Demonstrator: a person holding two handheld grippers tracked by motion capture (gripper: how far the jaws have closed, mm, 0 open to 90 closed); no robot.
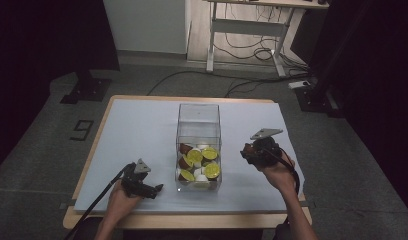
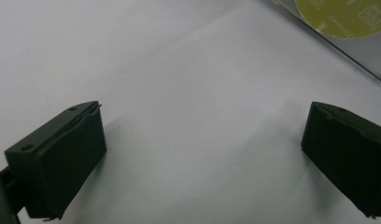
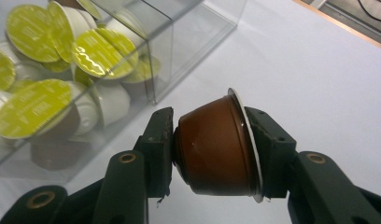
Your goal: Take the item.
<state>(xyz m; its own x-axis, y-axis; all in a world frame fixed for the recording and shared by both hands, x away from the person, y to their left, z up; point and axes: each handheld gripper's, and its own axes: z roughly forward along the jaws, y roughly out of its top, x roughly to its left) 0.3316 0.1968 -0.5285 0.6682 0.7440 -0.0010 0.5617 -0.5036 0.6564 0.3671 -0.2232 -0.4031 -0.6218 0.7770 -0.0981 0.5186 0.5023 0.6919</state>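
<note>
- Clamped between the two black jaws of the right gripper [image 3: 209, 144], a brown coffee capsule [image 3: 214, 147] lies on its side, its narrow base against one jaw and its foil-lidded rim against the other.
- From the high view, the right gripper [image 1: 262, 150] is held in the person's right hand [image 1: 279, 172] just right of the clear plastic box [image 1: 199, 120], above the white worktop [image 1: 142, 130].
- Inside the box lie more capsules [image 1: 198, 162], most with yellow-green lids, some brown; the right gripper view shows them piled against the clear wall [image 3: 44, 93].
- Held capsule and box are near each other but apart, the capsule outside the box.
- On the other side of the box, the left gripper [image 1: 154, 189] rests low over the worktop in the left hand [image 1: 122, 200], its jaws spread wide with nothing between them [image 2: 202, 149].
- A corner of the box with one yellow-green lid [image 2: 347, 16] sits ahead of the left gripper, apart from it.
</note>
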